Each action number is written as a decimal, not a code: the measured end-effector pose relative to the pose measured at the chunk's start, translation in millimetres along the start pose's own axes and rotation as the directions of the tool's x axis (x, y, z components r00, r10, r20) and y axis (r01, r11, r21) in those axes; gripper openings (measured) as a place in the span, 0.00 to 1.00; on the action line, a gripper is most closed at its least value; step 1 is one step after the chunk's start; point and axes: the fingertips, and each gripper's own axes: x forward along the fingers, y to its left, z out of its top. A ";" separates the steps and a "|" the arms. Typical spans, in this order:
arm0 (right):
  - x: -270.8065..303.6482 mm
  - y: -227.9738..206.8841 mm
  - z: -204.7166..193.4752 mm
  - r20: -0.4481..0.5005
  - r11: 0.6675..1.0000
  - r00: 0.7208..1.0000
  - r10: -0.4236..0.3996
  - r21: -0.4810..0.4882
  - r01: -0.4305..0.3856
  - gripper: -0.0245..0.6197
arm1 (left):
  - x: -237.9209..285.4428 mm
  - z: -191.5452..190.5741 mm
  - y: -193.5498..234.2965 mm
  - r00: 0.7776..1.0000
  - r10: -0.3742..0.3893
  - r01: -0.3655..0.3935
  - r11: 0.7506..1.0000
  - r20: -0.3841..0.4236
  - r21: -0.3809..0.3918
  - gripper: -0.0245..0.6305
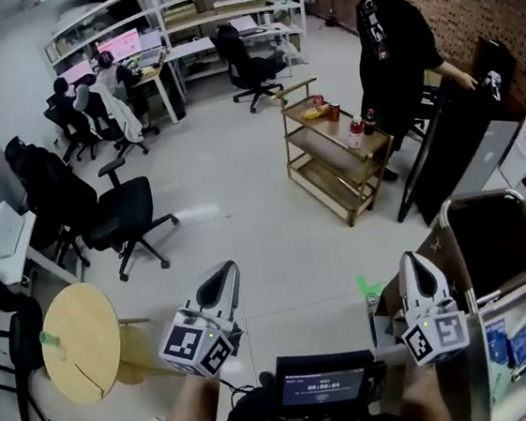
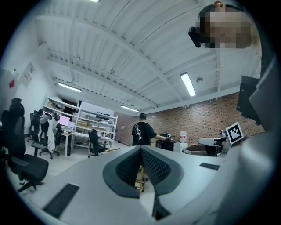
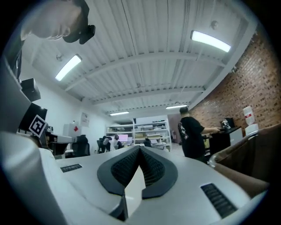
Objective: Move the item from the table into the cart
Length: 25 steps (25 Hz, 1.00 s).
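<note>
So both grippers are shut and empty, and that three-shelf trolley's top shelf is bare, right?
Not bare: in the head view the trolley's top shelf carries several small items, some red. The left gripper and right gripper are indeed shut and empty.

the cart (image 1: 490,195) is cut by the right edge — trolley (image 1: 332,153) items (image 1: 319,109) too small.

At lower left a round table (image 1: 80,341), far ahead a shelf trolley (image 1: 328,186), at right a cart (image 1: 484,196)
</note>
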 end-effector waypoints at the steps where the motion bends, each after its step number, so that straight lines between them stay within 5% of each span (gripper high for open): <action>1: 22.7 21.1 -4.6 -0.009 0.999 0.999 0.041 -0.004 -0.041 0.05 | -11.7 2.3 23.7 0.999 0.040 -0.040 0.999 0.005 -0.003 0.05; 6: 131.4 164.3 -22.2 -0.007 0.973 0.973 0.232 0.003 -0.232 0.05 | -100.1 14.6 163.2 0.972 0.229 -0.229 0.973 0.057 0.007 0.05; 13: 230.2 401.0 -53.2 -0.034 0.884 0.883 0.468 0.038 -0.467 0.05 | -262.1 20.8 334.0 0.886 0.460 -0.459 0.888 0.065 -0.025 0.05; 18: 279.1 557.1 -85.3 -0.085 0.762 0.757 0.648 0.074 -0.644 0.05 | -366.3 20.2 421.0 0.778 0.625 -0.622 0.780 0.062 -0.066 0.05; 25: 361.4 725.3 -113.7 -0.097 0.539 0.530 0.842 0.121 -0.834 0.05 | -448.0 17.6 522.1 0.577 0.816 -0.810 0.577 0.035 -0.105 0.05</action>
